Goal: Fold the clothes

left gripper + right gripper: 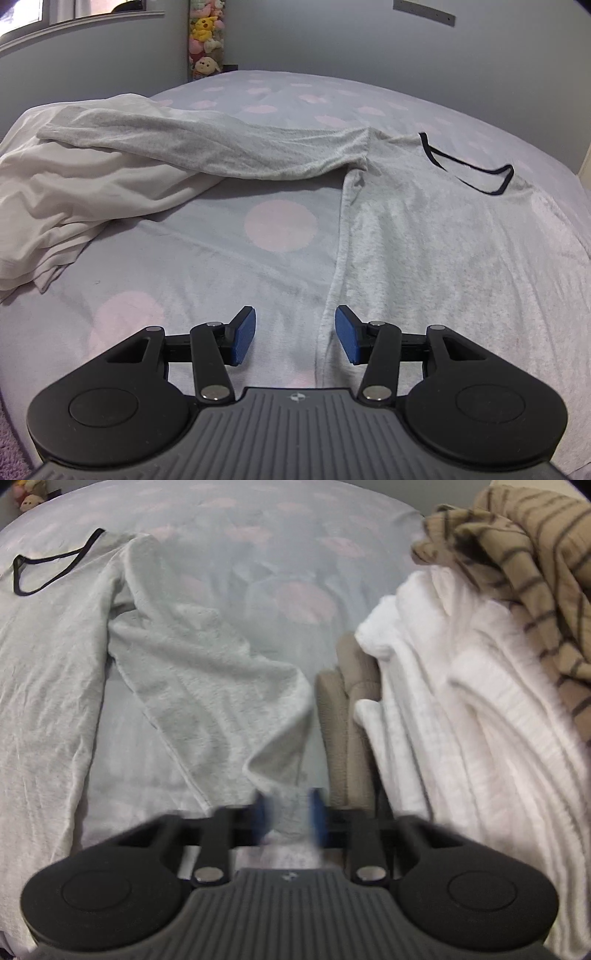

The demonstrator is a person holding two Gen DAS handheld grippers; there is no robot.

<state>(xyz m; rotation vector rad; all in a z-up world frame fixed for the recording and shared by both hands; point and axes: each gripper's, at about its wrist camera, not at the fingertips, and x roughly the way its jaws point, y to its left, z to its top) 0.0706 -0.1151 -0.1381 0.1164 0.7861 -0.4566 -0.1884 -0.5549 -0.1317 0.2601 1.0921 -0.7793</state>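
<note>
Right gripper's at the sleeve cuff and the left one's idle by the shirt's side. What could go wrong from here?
1. The right gripper has only the very end of the grey shirt's sleeve between its fingers; it could slip out mid-fold.
2. The white pile and tan cloth sit right beside that cuff and could snag.
3. The other sleeve lies over a cream garment, which may drag along.

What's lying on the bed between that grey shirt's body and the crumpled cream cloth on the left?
In the left wrist view, only bare bedsheet with pink dots lies between the grey long-sleeved shirt and the crumpled cream cloth.
</note>
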